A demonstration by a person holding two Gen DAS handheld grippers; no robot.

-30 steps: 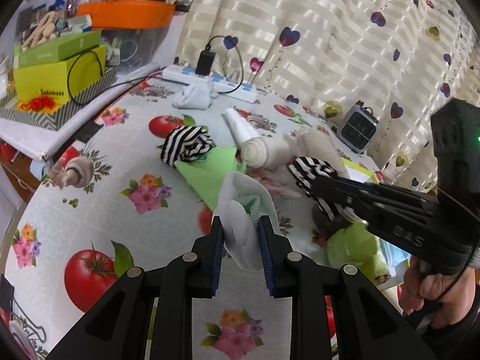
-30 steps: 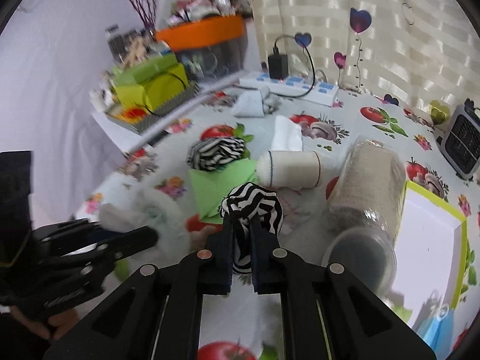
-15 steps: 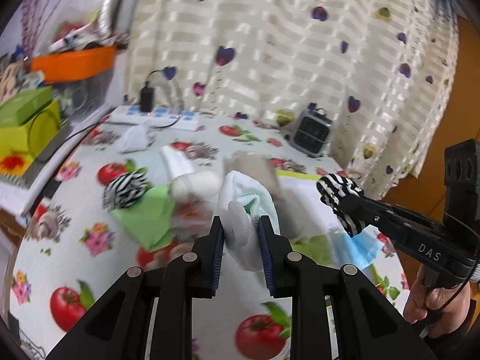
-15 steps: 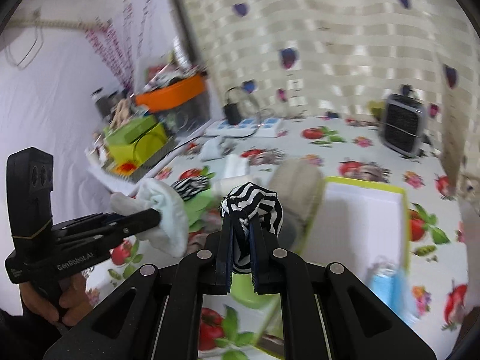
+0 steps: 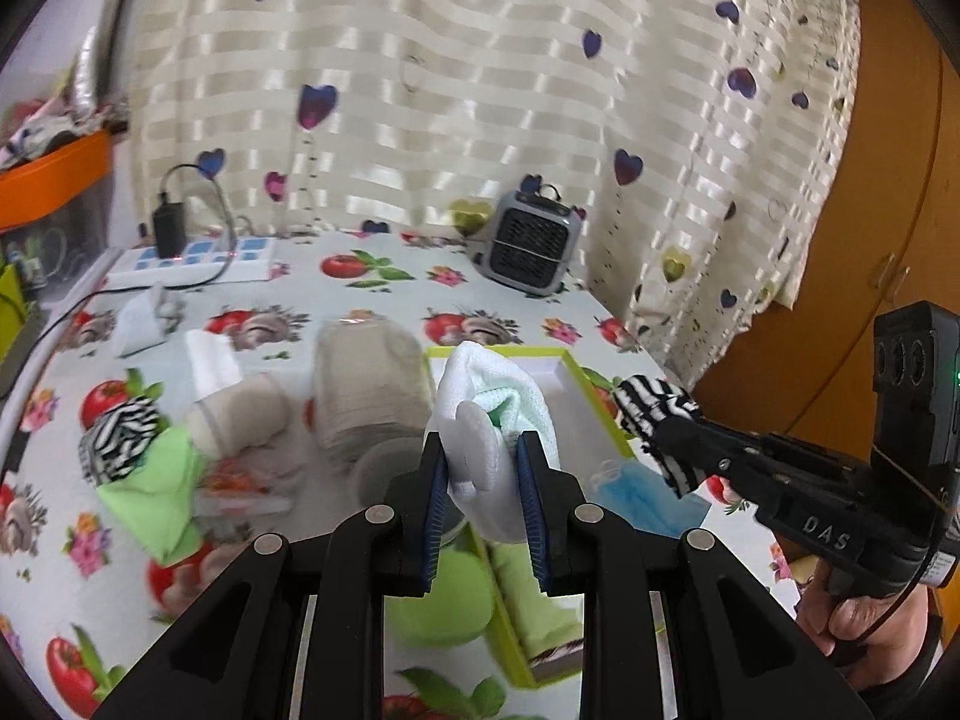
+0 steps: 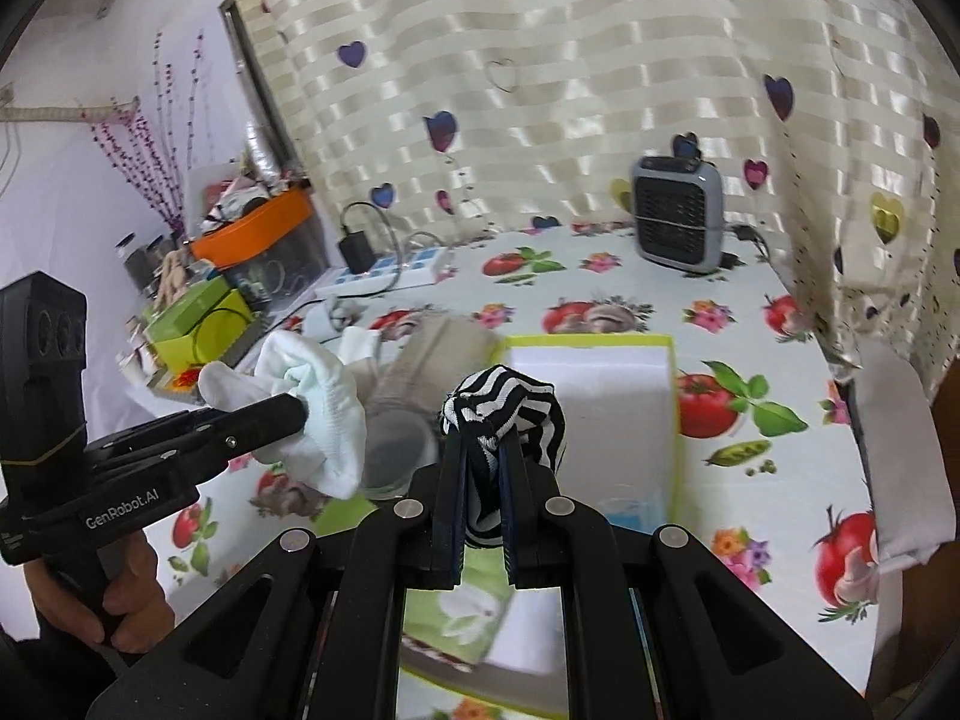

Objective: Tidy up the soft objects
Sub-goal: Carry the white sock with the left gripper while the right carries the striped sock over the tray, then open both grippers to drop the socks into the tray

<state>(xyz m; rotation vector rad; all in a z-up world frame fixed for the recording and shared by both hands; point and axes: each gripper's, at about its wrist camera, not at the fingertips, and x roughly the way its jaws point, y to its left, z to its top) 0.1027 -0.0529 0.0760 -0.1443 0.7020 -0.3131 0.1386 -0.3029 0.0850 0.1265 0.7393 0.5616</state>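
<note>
Left claw (image 5: 480, 468) clamped on white sock roll (image 5: 486, 414); right claw (image 6: 483, 480) clamped on striped sock roll (image 6: 510, 414). Since 1 s ago both lifted off table, swung twd box (image 6: 654, 345) at 12 o'clock. Implies: drop-in next, prob.

Cream curtain (image 6: 600, 78) with satin stripes and scattered purple and gold hearts hangs behind the table. Table (image 6: 780, 480) covered in a white oilcloth printed with tomatoes, mushrooms, flowers. Small grey heater (image 6: 677, 222) stands at the far edge against the curtain. White power strip (image 5: 192, 255) with a black plug near it. Left wall plain white (image 6: 54, 192); purple twig sprigs (image 6: 150, 162) rise there. Brown wooden door (image 5: 870, 210) on the right. Soft daylight through the fabric.
</note>
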